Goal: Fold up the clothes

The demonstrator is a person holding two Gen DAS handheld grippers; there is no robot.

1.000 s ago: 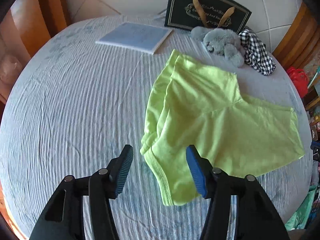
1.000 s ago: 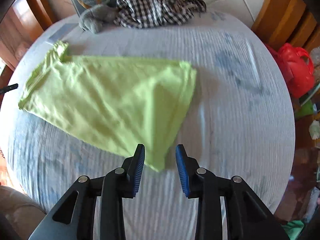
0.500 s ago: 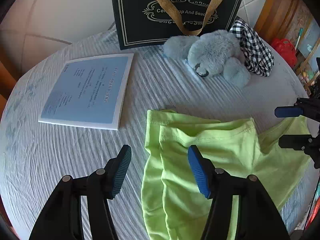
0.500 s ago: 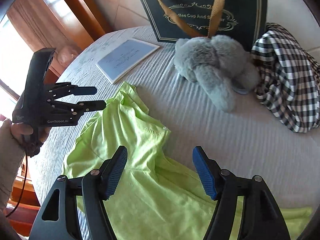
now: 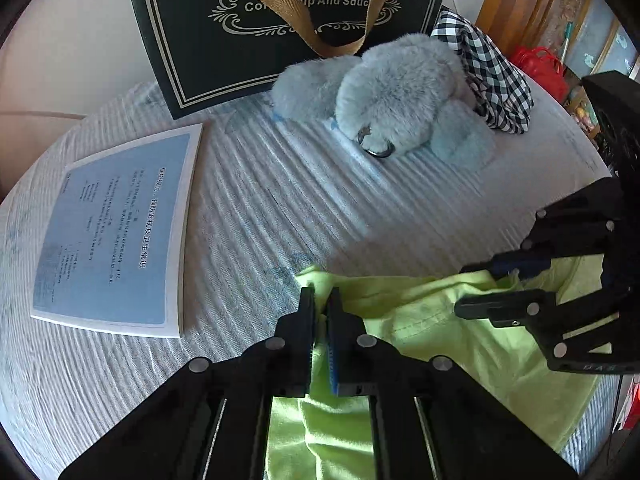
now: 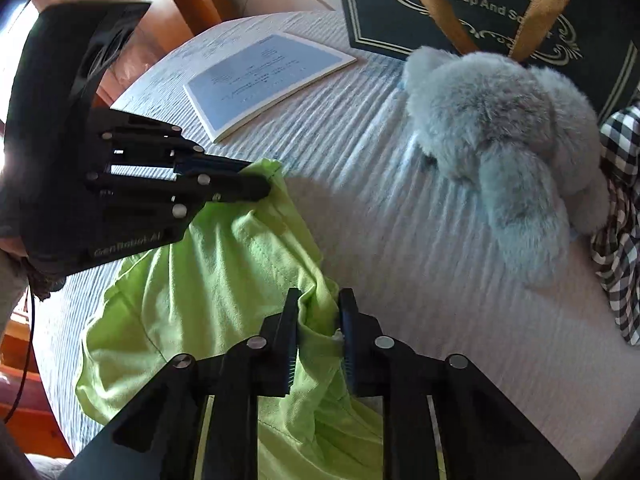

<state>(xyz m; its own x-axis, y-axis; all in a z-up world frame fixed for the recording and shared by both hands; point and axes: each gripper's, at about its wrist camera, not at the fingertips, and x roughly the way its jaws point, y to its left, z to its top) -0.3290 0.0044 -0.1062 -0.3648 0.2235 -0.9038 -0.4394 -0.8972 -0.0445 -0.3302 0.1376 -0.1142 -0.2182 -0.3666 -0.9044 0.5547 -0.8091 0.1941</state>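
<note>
While both claws are biting the same lime-green shirt [image 5: 432, 320], it is lying bunched up on the striped blue-white cloth [image 5: 260, 208] that is covering the table. The left gripper [image 5: 320, 300] is squeezing almost all the way shut, with only a thin fold of the shirt's corner between its two blue pads. The right gripper [image 6: 318, 304] is pinching too, but its jaws are sitting a little wider, because a thicker lump of green cloth is stuffed between them. From the left camera, the right gripper [image 5: 476, 288] is reaching in from the side, one finger above and one finger below the shirt's edge. From the right camera, the left gripper [image 6: 260, 180] is nipping the far corner of the shirt.

The shirt's top edge is stretching long-ways from one claw to the other, and the rest of it is spilling back toward the person. A hand [image 6: 12, 248] is holding the left gripper's handle.

Past the shirt, a fluffy grey toy [image 5: 400, 92] is resting against a dark gift bag [image 5: 240, 20]. A checked cloth [image 5: 492, 76] is lying just beside the toy, and a blue booklet [image 5: 116, 232] is lying flat off to the left.
</note>
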